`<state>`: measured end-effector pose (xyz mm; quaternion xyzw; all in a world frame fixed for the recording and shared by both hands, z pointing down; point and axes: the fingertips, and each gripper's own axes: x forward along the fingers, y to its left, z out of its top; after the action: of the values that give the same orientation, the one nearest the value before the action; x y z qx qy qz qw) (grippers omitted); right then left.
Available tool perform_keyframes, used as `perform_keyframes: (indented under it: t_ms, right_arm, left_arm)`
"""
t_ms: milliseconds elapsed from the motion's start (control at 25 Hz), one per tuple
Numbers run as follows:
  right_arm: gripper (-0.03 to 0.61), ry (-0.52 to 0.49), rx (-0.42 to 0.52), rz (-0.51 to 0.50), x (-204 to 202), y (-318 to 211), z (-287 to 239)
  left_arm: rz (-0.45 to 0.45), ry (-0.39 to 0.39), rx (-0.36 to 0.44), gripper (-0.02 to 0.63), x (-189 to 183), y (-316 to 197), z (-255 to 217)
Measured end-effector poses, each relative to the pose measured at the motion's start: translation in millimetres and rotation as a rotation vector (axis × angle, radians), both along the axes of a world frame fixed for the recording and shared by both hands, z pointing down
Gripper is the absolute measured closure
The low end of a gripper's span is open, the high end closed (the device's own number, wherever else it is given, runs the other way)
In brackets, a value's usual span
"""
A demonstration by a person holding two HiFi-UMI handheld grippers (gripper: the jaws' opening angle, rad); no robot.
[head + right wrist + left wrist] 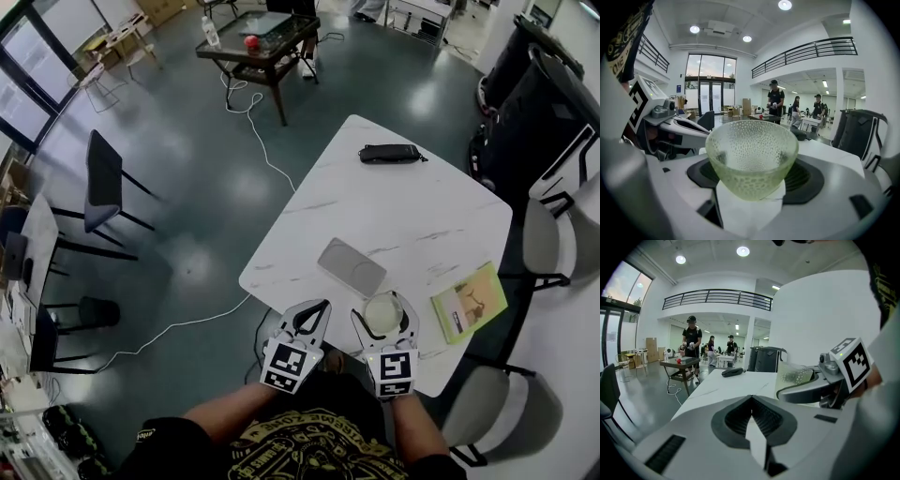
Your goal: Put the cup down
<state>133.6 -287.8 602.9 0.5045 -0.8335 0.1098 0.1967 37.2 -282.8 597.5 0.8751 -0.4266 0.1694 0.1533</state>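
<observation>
Cup (751,154) of dimpled pale-green glass stands upright, clamped between the jaws of the right gripper (385,317) at the table's (403,216) near edge, likely kept level so it lands on its base. The left gripper (752,401), jaws pressed together on nothing, hovers just beside it, leaving bare tabletop near the grey pad (352,267) free.

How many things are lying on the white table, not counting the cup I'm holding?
3: a black pouch near the far edge, a grey flat pad mid-table, and a green booklet at the right edge. Something small may be hidden at the near edge.
</observation>
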Motion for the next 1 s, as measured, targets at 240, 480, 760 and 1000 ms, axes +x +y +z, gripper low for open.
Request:
perform_keyframes:
  t_ms: [240,480,760,1000]
  right_arm:
    - [0.199,0.008,-0.018,0.029,-1.6,-30.7,17.8]
    - [0.199,0.019,-0.041,0.056,7.1,-55.8,41.4]
    - [0.199,0.016,-0.075,0.052,7.5,-70.4,60.9]
    - [0.199,0.006,-0.075,0.025,-1.5,-82.3,72.6]
  left_arm:
    - [0.021,-0.009,-0.026,0.604,1.4,-34.1,18.1]
    - [0.033,-0.025,-0.057,0.604,6.0,-58.8,36.5]
    - [0.032,-0.040,-0.093,0.604,11.6,-76.9,54.8]
    - [0.027,-0.056,-0.110,0.604,11.4,-84.7,64.9]
